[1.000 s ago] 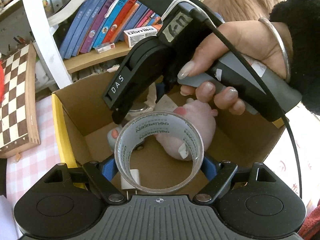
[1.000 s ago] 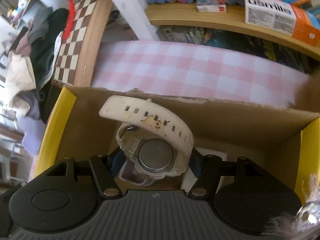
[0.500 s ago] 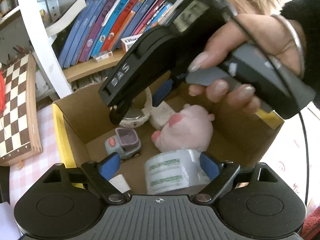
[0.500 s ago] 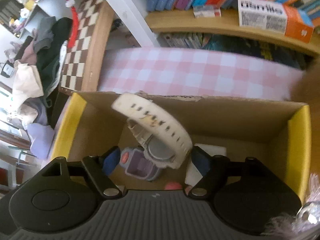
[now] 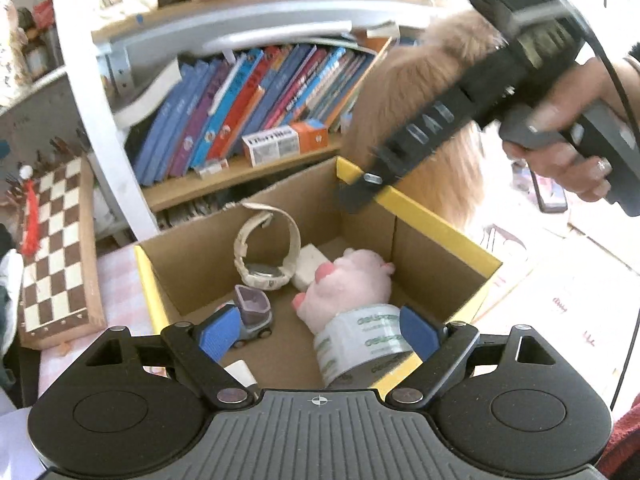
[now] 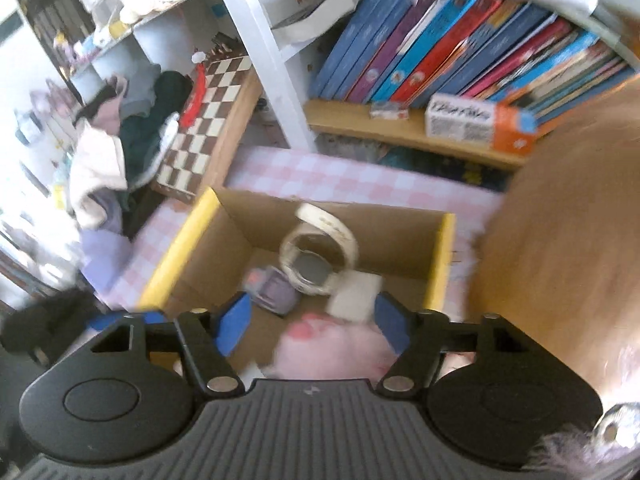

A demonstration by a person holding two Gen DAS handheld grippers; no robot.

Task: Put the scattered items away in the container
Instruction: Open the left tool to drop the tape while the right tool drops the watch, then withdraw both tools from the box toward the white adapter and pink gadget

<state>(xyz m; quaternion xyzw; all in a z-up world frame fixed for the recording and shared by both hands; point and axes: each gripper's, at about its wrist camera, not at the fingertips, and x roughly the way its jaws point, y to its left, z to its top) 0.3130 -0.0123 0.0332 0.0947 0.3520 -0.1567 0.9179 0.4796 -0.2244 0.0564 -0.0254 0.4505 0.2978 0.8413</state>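
While the left gripper (image 5: 316, 330) hangs with fingers wide and empty, the tape roll (image 5: 362, 342) lies inside the cardboard box (image 5: 440, 222). There too sits the watch (image 6: 318, 254). Nothing is between the right gripper's (image 6: 312, 322) closing fingers.

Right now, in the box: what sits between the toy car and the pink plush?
Bare cardboard floor separates the toy car from the pink plush; nothing lies between them. The left wrist view shows it best.

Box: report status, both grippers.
Left gripper open, tape dropped in box. Right gripper closing, empty; watch in box. Nothing in the way.
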